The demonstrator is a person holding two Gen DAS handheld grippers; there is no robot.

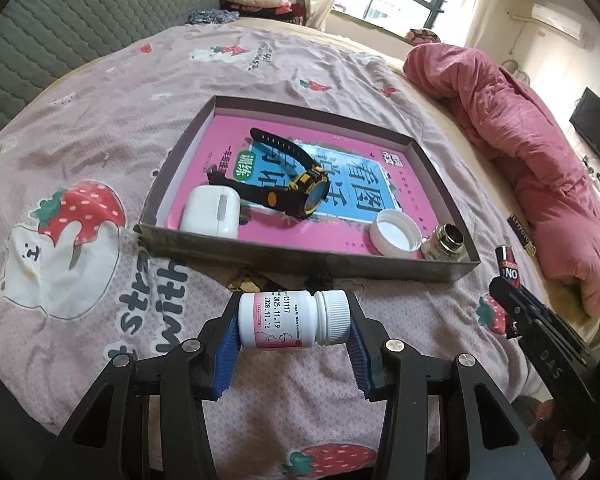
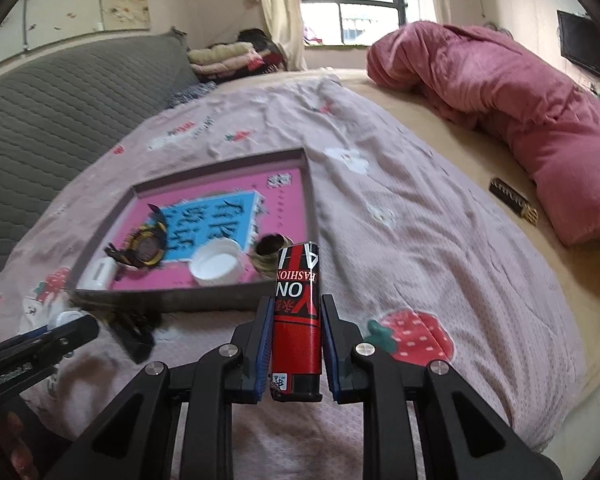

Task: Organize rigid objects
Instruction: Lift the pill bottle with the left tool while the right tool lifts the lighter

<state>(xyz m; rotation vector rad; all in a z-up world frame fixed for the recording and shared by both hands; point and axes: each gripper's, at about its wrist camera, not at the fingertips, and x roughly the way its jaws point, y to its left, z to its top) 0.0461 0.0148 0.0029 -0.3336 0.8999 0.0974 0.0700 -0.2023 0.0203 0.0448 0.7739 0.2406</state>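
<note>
My left gripper [image 1: 294, 324] is shut on a white pill bottle [image 1: 292, 319], held sideways above the bedsheet just in front of the grey tray [image 1: 300, 254]. The tray holds a pink booklet, a black-and-yellow watch [image 1: 300, 188], a white earbud case [image 1: 212, 210], a white cap [image 1: 396, 232] and a small metal jar [image 1: 448, 242]. My right gripper [image 2: 294, 332] is shut on a red-and-black lighter [image 2: 296, 316], held upright near the tray's [image 2: 180, 300] near right corner. The lighter also shows in the left wrist view [image 1: 508, 264].
A rolled pink quilt [image 2: 520, 120] lies along the right of the bed. A dark ornate stick [image 2: 514, 200] lies beside it. A grey headboard cushion [image 2: 60, 100] stands at the left. Small dark items [image 2: 134, 332] lie on the sheet in front of the tray.
</note>
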